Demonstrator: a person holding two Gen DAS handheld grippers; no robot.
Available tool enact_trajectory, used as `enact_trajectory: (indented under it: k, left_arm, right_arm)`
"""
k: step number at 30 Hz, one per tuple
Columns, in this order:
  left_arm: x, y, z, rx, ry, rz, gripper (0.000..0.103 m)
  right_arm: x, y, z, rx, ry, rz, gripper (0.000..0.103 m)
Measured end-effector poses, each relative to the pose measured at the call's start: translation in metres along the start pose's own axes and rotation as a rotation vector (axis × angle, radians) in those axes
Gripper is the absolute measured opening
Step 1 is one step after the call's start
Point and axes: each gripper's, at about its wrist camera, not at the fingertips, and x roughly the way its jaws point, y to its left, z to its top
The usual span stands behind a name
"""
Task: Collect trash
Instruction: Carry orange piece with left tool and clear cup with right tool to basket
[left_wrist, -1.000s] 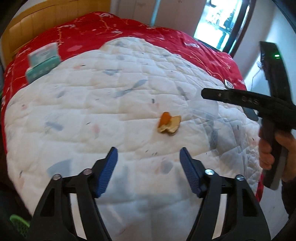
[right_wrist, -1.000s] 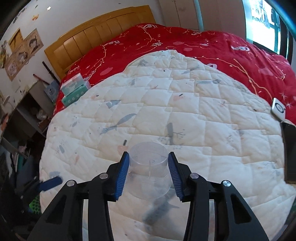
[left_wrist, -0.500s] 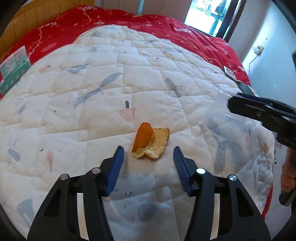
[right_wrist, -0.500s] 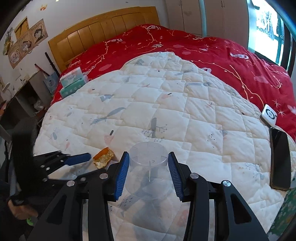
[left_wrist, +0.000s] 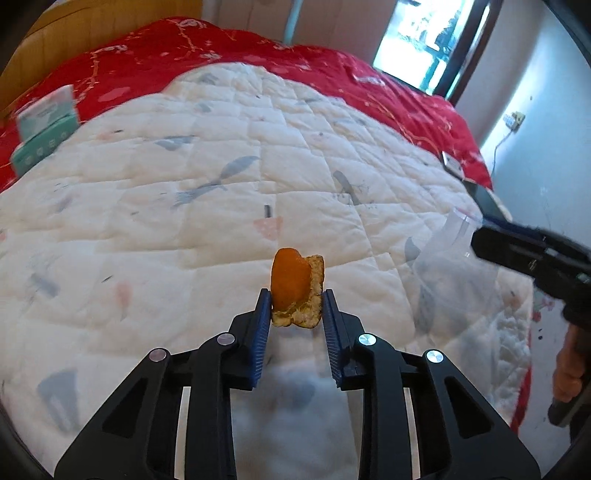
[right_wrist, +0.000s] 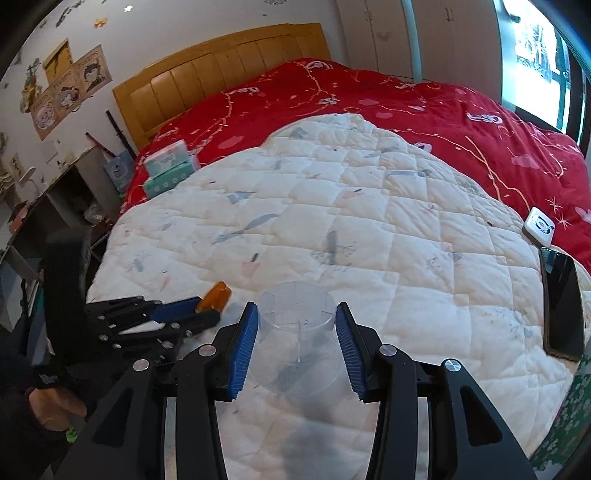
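A piece of orange peel (left_wrist: 291, 280) stands pinched and folded between the blue pads of my left gripper (left_wrist: 295, 306), just above the white quilt (left_wrist: 184, 221); the jaws are closing and press on both its sides. In the right wrist view the same orange peel (right_wrist: 218, 295) shows at the tip of the left gripper (right_wrist: 199, 310), low on the left. My right gripper (right_wrist: 296, 308) is shut on a clear plastic cup (right_wrist: 295, 354), mouth pointing away. That clear cup (left_wrist: 443, 254) and the right gripper (left_wrist: 491, 236) sit to the peel's right.
The quilt lies over a red bedspread (right_wrist: 406, 110) with a wooden headboard (right_wrist: 221, 62) behind. Tissue boxes (right_wrist: 170, 166) rest at the far left, a dark phone (right_wrist: 561, 306) and a small white device (right_wrist: 540, 226) at the right edge. A desk stands left of the bed.
My left gripper came forward and down to the peel and its jaws narrowed onto it, folding it upright. The right gripper with the cup drifted closer to the left one.
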Motion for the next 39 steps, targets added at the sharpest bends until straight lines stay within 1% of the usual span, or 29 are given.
enact_trajectory:
  k: [4, 7, 10, 19, 22, 24, 25, 27, 31, 34, 39]
  left_arm:
    - [-0.042, 0.018, -0.021, -0.049, -0.035, 0.009, 0.027]
    - [-0.076, 0.031, -0.042, -0.049, -0.068, 0.065, 0.027]
    - [-0.106, 0.046, -0.063, -0.089, -0.087, 0.082, 0.027]
    - [-0.211, 0.102, -0.144, -0.21, -0.18, 0.228, 0.027]
    - [-0.237, 0.118, -0.171, -0.252, -0.197, 0.288, 0.027]
    - [-0.254, 0.131, -0.193, -0.297, -0.194, 0.315, 0.027]
    - [-0.262, 0.139, -0.205, -0.317, -0.191, 0.341, 0.027]
    - [-0.274, 0.152, -0.225, -0.349, -0.185, 0.379, 0.027]
    - [-0.286, 0.18, -0.259, -0.436, -0.155, 0.42, 0.027]
    - [-0.29, 0.202, -0.282, -0.501, -0.125, 0.442, 0.028]
    - [-0.293, 0.222, -0.307, -0.585, -0.114, 0.458, 0.031]
  right_arm:
    - [-0.012, 0.029, -0.015, -0.046, -0.004, 0.023, 0.042]
    - [-0.018, 0.053, -0.026, -0.087, -0.005, 0.037, 0.042]
    - [-0.026, 0.084, -0.038, -0.126, -0.011, 0.07, 0.042]
    - [-0.043, 0.165, -0.069, -0.203, -0.011, 0.174, 0.042]
    - [-0.048, 0.195, -0.081, -0.234, -0.007, 0.206, 0.042]
    - [-0.052, 0.211, -0.087, -0.255, -0.009, 0.219, 0.042]
    - [-0.054, 0.216, -0.089, -0.261, -0.008, 0.226, 0.042]
    - [-0.057, 0.233, -0.095, -0.277, -0.007, 0.248, 0.042]
    - [-0.06, 0.257, -0.103, -0.307, 0.002, 0.276, 0.042]
    - [-0.059, 0.275, -0.106, -0.328, 0.009, 0.298, 0.042]
    - [-0.058, 0.299, -0.109, -0.352, 0.016, 0.331, 0.042]
